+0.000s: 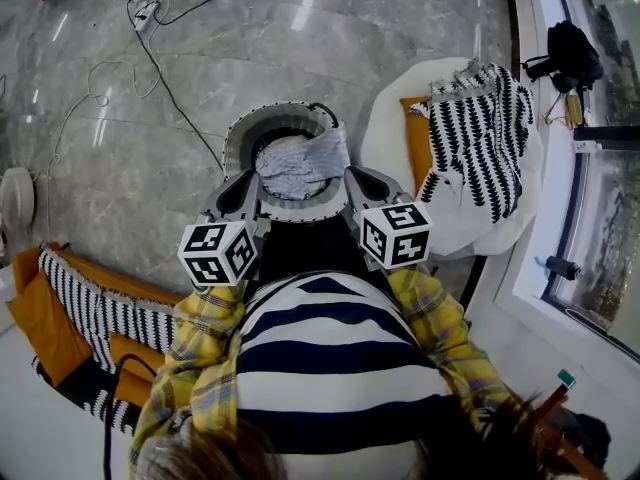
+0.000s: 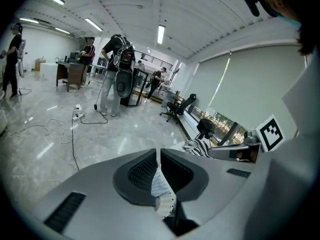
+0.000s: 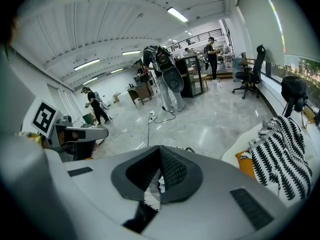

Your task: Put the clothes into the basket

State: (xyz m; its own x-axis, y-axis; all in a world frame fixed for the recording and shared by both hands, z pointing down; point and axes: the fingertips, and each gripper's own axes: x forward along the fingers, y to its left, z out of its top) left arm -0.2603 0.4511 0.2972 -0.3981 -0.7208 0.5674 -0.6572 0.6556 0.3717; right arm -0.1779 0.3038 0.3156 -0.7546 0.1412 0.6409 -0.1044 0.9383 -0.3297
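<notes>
In the head view both grippers hold a light checked garment (image 1: 300,164) stretched over the mouth of a round grey basket (image 1: 240,133) on the floor. My left gripper (image 1: 254,180) grips the garment's left edge and my right gripper (image 1: 351,176) its right edge. Seen from the left gripper view, that gripper (image 2: 158,156) is shut on a fold of the checked cloth (image 2: 161,190). The right gripper (image 3: 159,155) is likewise shut on a strip of the cloth (image 3: 151,194). A black-and-white patterned garment (image 1: 482,136) lies draped on a white round seat (image 1: 395,118) at the right.
An orange cushion (image 1: 418,140) lies under the patterned garment. At lower left a striped cloth (image 1: 95,306) and orange cushions (image 1: 40,323) lie on a seat. Cables and a power strip (image 1: 140,10) cross the marble floor. Window ledge and black bag (image 1: 572,48) at right. People stand far off.
</notes>
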